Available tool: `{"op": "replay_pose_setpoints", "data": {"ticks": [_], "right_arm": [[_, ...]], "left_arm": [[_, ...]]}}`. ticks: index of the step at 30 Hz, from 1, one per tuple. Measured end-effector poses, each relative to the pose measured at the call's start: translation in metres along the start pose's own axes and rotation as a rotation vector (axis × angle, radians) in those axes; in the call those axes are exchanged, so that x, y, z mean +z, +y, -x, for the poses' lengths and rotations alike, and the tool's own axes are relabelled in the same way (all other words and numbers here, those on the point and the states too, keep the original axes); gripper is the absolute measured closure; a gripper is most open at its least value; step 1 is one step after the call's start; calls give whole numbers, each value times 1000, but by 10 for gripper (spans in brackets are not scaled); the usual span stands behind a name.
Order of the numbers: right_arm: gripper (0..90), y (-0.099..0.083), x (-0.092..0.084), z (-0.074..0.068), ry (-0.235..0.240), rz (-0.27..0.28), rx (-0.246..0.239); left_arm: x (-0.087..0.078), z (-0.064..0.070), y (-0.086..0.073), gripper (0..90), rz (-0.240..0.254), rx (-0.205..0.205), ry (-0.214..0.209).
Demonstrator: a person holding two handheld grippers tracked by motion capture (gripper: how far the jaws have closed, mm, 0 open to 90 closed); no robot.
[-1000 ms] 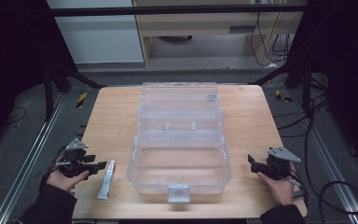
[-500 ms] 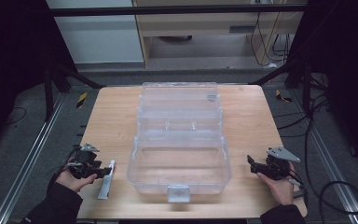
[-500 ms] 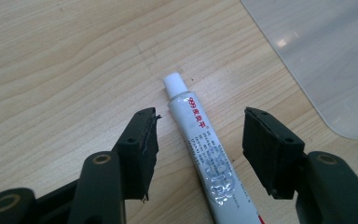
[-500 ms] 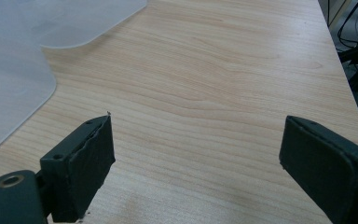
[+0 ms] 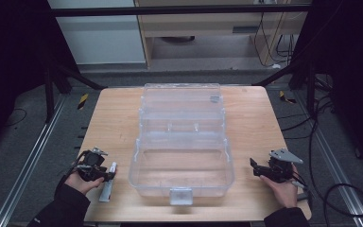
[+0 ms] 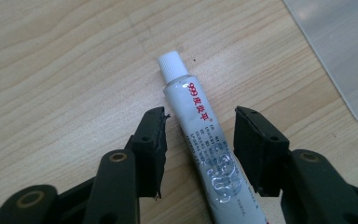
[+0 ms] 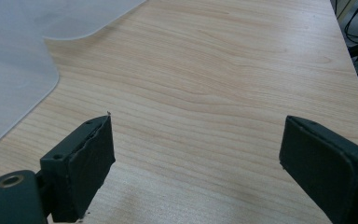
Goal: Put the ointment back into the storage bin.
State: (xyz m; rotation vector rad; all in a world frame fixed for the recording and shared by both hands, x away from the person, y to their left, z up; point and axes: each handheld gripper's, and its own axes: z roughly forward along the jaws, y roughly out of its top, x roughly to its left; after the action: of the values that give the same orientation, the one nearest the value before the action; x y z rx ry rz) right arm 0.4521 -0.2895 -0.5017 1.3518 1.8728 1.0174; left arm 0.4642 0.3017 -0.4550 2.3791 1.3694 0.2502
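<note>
A white ointment tube (image 6: pixel 205 140) with a white cap and red lettering lies flat on the wooden table (image 5: pixel 113 123), left of a clear plastic box (image 5: pixel 182 142). My left gripper (image 6: pixel 200 135) is down over the tube (image 5: pixel 108 182), one jaw on each side of it. Its jaws have just been closing, and a small gap still shows between each pad and the tube. My right gripper (image 7: pixel 196 158) rests low over bare wood at the table's right front (image 5: pixel 260 169), jaws wide open with nothing between them.
The clear box stands open in the middle of the table, its lid laid back toward the far edge and a latch (image 5: pixel 180 195) at its near wall. Its rounded corner (image 7: pixel 18 70) lies left of my right gripper. Cables trail on the floor at the right.
My left gripper has moved right and down onto the tube, and its jaws have narrowed around it. The right gripper has stayed where it was.
</note>
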Motion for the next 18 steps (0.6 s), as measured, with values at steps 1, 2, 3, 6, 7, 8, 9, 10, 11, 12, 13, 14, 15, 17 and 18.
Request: {"op": "replay_pose_setpoints", "data": {"ticks": [1,2,3,6,7,8,9,10,11,12,13,14,15,17,18], "right_arm": [[105,0,0,0,1,-1,-1],[105,0,0,0,1,-3,-5],[106,0,1,0,3,-6,-3],[108,0,1,-1,5,-11,-6],[108,0,1,-1,5,-11,-6],[108,0,1,-1,4,-11,-9],[109,-1,1,-1,6,-13,-9],[109,-1,1,-1,6,-14,-8],[110,-1,2,-1,7,-16,-10],[110,-1,2,-1,8,-17,-11],[110,-1,2,-1,11,-19,-9],[110,-1,2,-1,9,-20,-12],[110,-1,2,-1,10,-21,-12],[111,-1,2,-1,11,-22,-11],[111,-1,2,-1,12,-24,-12]], "left_arm": [[1,0,0,548,-4,0,0],[2,0,1,549,-5,-2,-2],[3,0,1,550,-6,-3,-4],[5,0,3,557,-15,-2,0],[5,0,3,562,-15,-2,0],[7,0,4,562,-21,-1,-2],[8,0,4,568,-27,-2,-1],[9,0,5,574,-34,1,-1],[10,0,6,591,-40,2,-3],[11,0,6,600,-41,1,-4],[11,0,7,611,-43,1,-3],[11,0,7,626,-45,4,-2],[12,0,8,641,-48,8,-1],[14,1,9,660,-58,17,5],[15,1,9,665,-65,23,6]]}}
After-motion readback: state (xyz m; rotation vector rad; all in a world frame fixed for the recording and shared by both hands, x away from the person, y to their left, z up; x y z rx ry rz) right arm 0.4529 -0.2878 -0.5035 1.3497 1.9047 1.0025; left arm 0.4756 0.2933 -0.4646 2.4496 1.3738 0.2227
